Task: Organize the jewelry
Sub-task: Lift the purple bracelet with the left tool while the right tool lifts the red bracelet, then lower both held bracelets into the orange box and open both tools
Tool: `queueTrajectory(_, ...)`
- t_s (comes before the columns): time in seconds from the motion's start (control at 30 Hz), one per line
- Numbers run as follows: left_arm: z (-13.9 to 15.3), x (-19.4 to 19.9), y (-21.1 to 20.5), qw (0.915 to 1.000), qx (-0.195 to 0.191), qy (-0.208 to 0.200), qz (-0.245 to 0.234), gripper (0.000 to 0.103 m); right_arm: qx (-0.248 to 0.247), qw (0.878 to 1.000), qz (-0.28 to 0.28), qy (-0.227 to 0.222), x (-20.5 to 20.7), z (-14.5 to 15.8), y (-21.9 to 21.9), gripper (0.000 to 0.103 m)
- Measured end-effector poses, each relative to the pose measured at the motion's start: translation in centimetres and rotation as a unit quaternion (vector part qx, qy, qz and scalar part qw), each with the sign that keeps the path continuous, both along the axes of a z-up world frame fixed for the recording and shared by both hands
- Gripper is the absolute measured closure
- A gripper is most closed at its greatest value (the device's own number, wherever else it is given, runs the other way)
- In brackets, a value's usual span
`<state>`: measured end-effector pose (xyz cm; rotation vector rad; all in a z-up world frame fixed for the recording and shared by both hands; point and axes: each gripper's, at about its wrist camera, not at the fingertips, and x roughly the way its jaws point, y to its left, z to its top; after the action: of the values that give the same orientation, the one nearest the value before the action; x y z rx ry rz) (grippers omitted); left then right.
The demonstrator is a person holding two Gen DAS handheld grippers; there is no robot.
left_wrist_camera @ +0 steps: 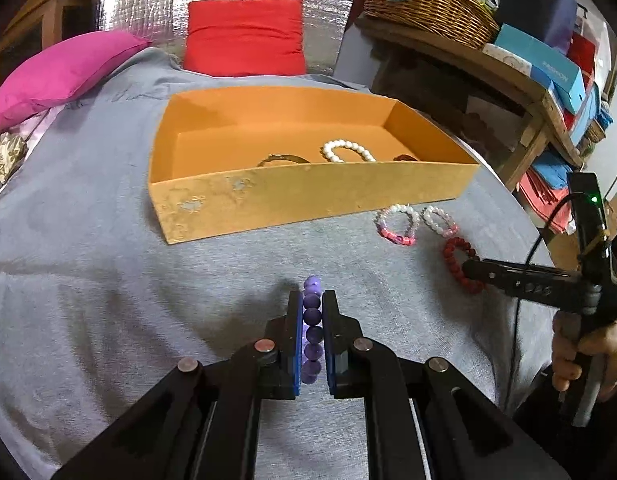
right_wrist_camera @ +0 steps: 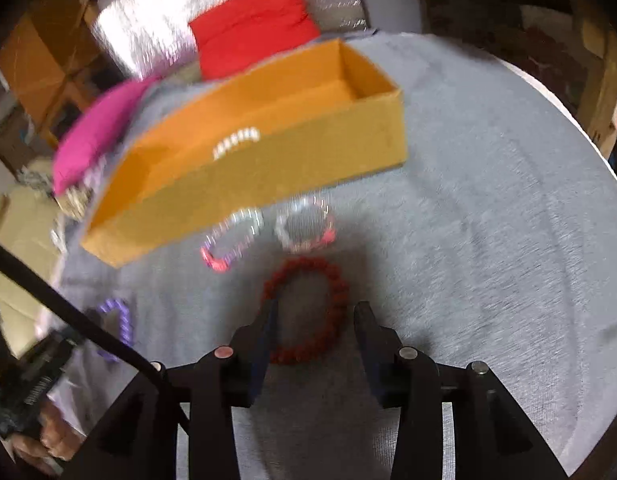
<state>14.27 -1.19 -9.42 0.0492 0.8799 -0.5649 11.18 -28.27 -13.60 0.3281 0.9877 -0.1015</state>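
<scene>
My left gripper [left_wrist_camera: 311, 300] is shut on a purple bead bracelet [left_wrist_camera: 311, 322], held edge-on just above the grey cloth, in front of the orange box [left_wrist_camera: 308, 196]. The box holds a white pearl bracelet [left_wrist_camera: 348, 150] and a brown bangle [left_wrist_camera: 282, 159]. My right gripper [right_wrist_camera: 316, 312] is open, its fingers either side of a dark red bead bracelet [right_wrist_camera: 308, 308] on the cloth. Two pink-and-white bracelets [right_wrist_camera: 232, 240] [right_wrist_camera: 306, 226] lie between it and the box [right_wrist_camera: 244, 160]. The right wrist view is motion-blurred.
The round table is covered in grey cloth [left_wrist_camera: 108, 280]. A red cushion [left_wrist_camera: 244, 36] and a magenta cushion [left_wrist_camera: 64, 72] lie behind the box. A wooden shelf with a wicker basket [left_wrist_camera: 428, 4] and boxes stands at the right.
</scene>
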Motion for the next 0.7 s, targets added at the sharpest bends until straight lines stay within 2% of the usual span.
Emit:
queueTrajectory(0.03, 0.0, 0.0, 0.0, 1.0, 0.0, 0.0, -0.001, 0.093, -0.021, 1.0, 0.006, -0.003, 0.2, 0.0, 0.5, 0.06)
queueTrajectory(0.07, 0.1, 0.0, 0.0, 1.0, 0.0, -0.001, -0.003, 0.093, -0.038, 0.999, 0.013, -0.005, 0.3, 0.1, 1.0, 0.065)
queueTrajectory(0.1, 0.1, 0.0, 0.0, 1.0, -0.001, -0.002, -0.003, 0.093, -0.059, 0.998, 0.018, -0.004, 0.4, 0.1, 1.5, 0.073)
queueTrajectory(0.13, 0.2, 0.0, 0.0, 1.0, -0.002, -0.002, -0.002, 0.093, -0.073, 0.997, 0.021, -0.004, 0.4, 0.0, 1.8, 0.09)
queueTrajectory(0.17, 0.2, 0.0, 0.1, 1.0, -0.004, -0.002, -0.002, 0.093, -0.084, 0.996, 0.024, -0.005, 0.3, 0.1, 2.1, 0.093)
queueTrajectory(0.27, 0.5, 0.0, 0.3, 0.9999, -0.011, -0.003, -0.003, 0.093, -0.089, 0.995, 0.025, -0.024, 0.0, 0.8, 2.5, 0.093)
queueTrajectory(0.37, 1.0, -0.1, 0.4, 0.9997, -0.02, -0.009, -0.004, 0.093, -0.082, 0.994, 0.025, -0.066, -1.1, 2.3, 2.6, 0.093)
queueTrajectory(0.5, 1.4, -0.1, 0.5, 0.9995, -0.027, -0.012, -0.004, 0.093, -0.029, 0.993, 0.023, -0.113, -2.2, 4.0, 1.5, 0.093)
queueTrajectory(0.7, 2.3, -0.2, 0.3, 0.9985, -0.046, -0.026, -0.012, 0.093, -0.006, 0.985, 0.035, -0.167, -3.0, 5.8, 1.7, 0.093)
